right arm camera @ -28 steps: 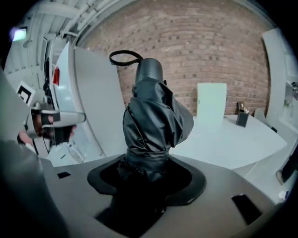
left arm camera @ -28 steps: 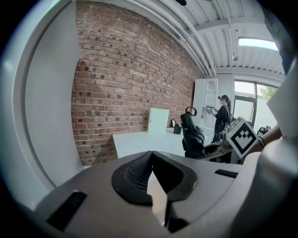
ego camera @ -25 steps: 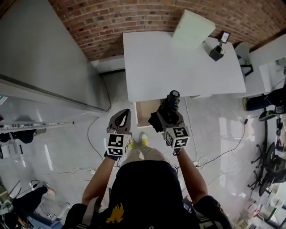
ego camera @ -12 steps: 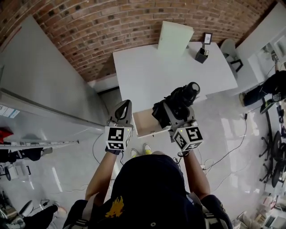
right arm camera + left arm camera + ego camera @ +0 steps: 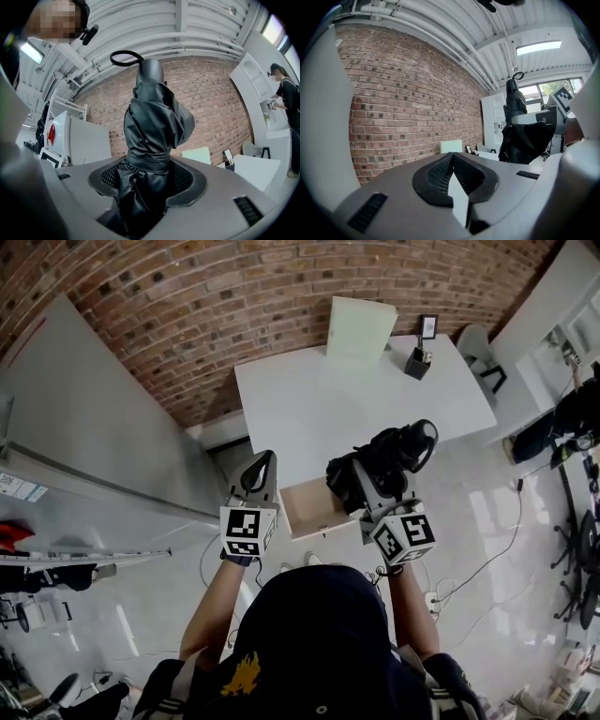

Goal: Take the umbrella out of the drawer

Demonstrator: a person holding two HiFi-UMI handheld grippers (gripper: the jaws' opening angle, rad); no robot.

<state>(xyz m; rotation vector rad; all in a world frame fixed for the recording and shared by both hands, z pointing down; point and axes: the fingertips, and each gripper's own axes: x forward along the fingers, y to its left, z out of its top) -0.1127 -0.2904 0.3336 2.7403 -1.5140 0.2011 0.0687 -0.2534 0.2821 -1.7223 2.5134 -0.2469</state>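
Black fabric is bunching between the jaws of the right gripper [image 5: 368, 474]: it is pinching the folded umbrella [image 5: 392, 448] round its strapped middle, the pads pressing on both sides. In the right gripper view the umbrella [image 5: 152, 136] is standing up out of the gripper [image 5: 147, 180], its handle end uppermost and a thin loop [image 5: 125, 57] curling off the top.

From the head view the umbrella is hanging clear of the drawer [image 5: 314, 507], up over the near edge of the white table [image 5: 309, 399] and just right of the drawer. The drawer is standing pulled out under that edge, showing a pale wooden inside.

Beside it, the left gripper [image 5: 264, 463] is holding nothing. Its jaws are pressing together at the tips, as the left gripper view is showing [image 5: 452, 161], and it is pointing towards the brick wall [image 5: 187, 306], left of the drawer and apart from it.

At the far side of the table a pale board [image 5: 360, 326] is leaning by the wall, with a black pen pot [image 5: 417, 362] and a small frame [image 5: 427, 326] sitting near the right corner. A person [image 5: 286, 93] is standing far off at the right.
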